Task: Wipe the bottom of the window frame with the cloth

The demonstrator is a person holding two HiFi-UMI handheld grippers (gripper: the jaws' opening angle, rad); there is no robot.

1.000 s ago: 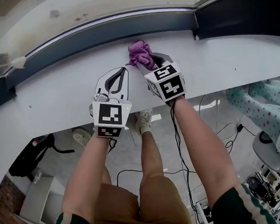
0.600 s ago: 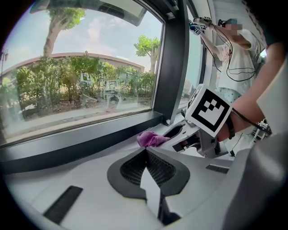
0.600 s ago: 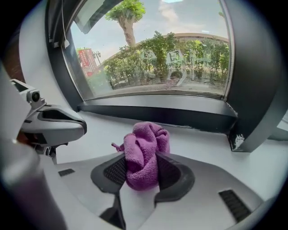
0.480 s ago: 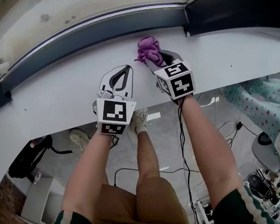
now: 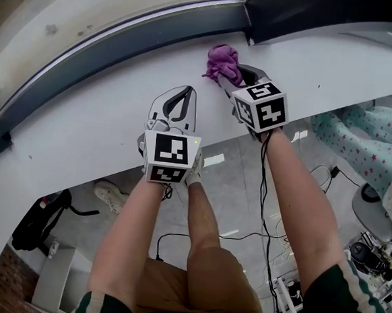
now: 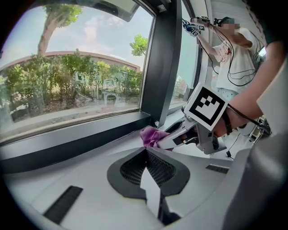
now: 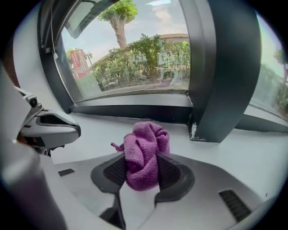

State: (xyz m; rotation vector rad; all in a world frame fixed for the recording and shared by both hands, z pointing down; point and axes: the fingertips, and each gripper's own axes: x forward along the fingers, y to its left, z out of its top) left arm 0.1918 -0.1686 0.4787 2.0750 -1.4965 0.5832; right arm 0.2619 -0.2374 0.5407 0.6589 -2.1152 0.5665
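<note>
- Clamped in the right gripper (image 5: pixel 229 73): crumpled purple microfibre cloth (image 5: pixel 222 60), jaws closed on its lower half, bunched top standing proud of the tips.
- Cloth over the long white window sill (image 5: pixel 83 130), close to the sill's far edge and just short of the dark grey bottom rail of the window frame (image 5: pixel 124 42). Narrow strip of white sill visible between cloth and rail in the right gripper view. Contact with the sill surface not certain.
- Just right of the cloth, at the sill's far edge: thick dark upright frame post (image 7: pixel 225 76), foot planted on the sill, small white chipped patch (image 7: pixel 193 131) at its lower left corner. Nearest obstacle along the rail on that side.
- Jaws of the left gripper (image 5: pixel 180 94) closed tip to tip, nothing between them. Lying about midway across the sill, left of the right gripper and nearer the sill's near edge, pointed towards the rail. Well clear of the cloth.
- Black-and-white marker cube (image 5: pixel 170 156) at the left gripper's rear, overhanging the sill's near edge.
- Below the near edge: grey floor (image 5: pixel 228 182), black cables (image 5: pixel 196 239), black bag (image 5: pixel 39 218) lower left, teal star-print fabric (image 5: pixel 366 142) to the right.
- Beyond the glass: trees (image 7: pixel 118 18), shrubs, a low building.
- Further along the window in the left gripper view: another person in a white top (image 6: pixel 234 54), arm raised.
</note>
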